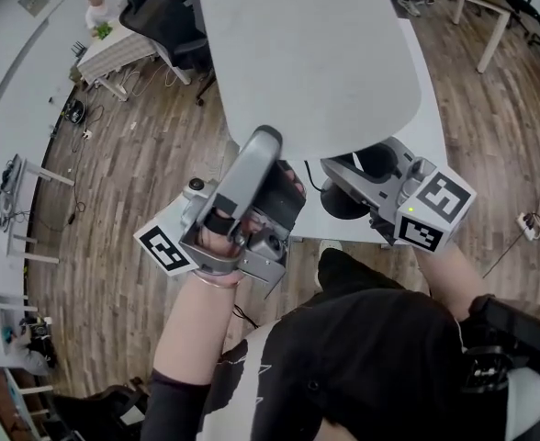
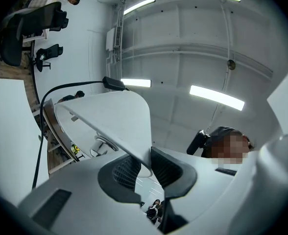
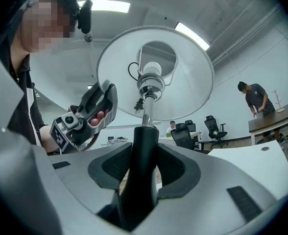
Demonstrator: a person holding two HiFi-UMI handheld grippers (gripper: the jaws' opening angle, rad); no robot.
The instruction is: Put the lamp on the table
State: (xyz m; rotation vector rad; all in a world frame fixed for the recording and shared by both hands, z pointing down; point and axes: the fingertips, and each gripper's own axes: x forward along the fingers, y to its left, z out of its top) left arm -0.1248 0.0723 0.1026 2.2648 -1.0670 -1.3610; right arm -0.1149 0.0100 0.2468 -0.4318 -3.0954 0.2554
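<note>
From above, the lamp's white shade (image 1: pixel 307 53) fills the middle of the head view and covers the stem, the bulb and most of the white table (image 1: pixel 431 118) under it. The lamp's foot is hard to make out. Something dark and round sits just beside the right gripper (image 1: pixel 373 175), but I cannot tell whether it rests on the table. That gripper's jaws are tucked under the shade's near edge there.

The right gripper view shows what the head view hides. The right gripper (image 3: pixel 143 166) is clamped on the black lower stem (image 3: pixel 144 146), with a pad touching each side. Above it a thin metal rod runs to the socket (image 3: pixel 151 86) and bulb (image 3: pixel 153 68) inside the shade (image 3: pixel 195 82), and a plug (image 3: pixel 138 103) dangles beside the rod.

The left gripper (image 1: pixel 263 147) reaches up to the shade's near rim. In its own view the left gripper (image 2: pixel 146 164) is closed on the thin edge of the shade (image 2: pixel 124 116), which cuts down between the pads.

The lamp is held in front of the person, over the table's near edge. It stands upright, stem vertical, with the shade's open mouth facing down.
</note>
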